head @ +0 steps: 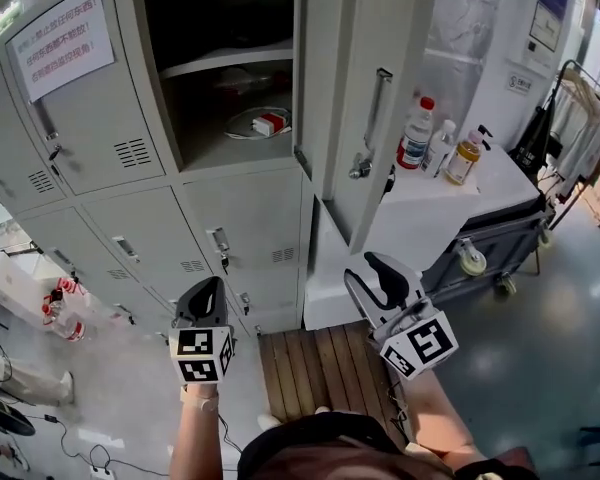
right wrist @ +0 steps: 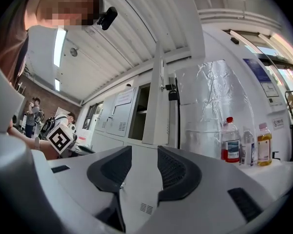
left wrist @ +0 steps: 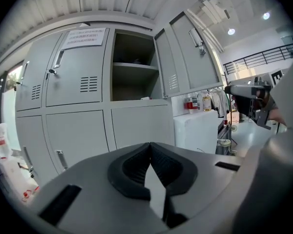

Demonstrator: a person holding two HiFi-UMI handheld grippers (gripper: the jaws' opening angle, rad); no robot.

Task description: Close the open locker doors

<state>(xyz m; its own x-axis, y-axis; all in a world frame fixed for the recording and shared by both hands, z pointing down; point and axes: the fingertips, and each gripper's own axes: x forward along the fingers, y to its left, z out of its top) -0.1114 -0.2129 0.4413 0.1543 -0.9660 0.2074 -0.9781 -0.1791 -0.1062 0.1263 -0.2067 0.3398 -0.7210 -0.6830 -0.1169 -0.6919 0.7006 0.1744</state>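
One upper locker is seen open in the upper middle of the head view. Its open locker door [head: 375, 78] is swung out to the right of the dark hole. It stands tall, so its long side runs up and down. The handle [head: 378, 108] is seen on the face that is turned to the right, toward the white tabletop [head: 500, 183] with the bottles.

The right tongs [head: 385, 273] are held low in the picture, just right of the middle, almost straight under the door. The left tongs [head: 202, 301] are held at the lower left, under the shut lockers and farther from the door. So the right tongs are judged to be the nearer ones. In the right gripper view the door is seen edge-on, up ahead and well apart from the tongs.

The right tongs are spread apart and nothing is held between them. The left tongs are pressed together at the tips, with nothing between them.

To shut the door, its handle face most likely has to be pushed toward the left of the head view, back over the hole.
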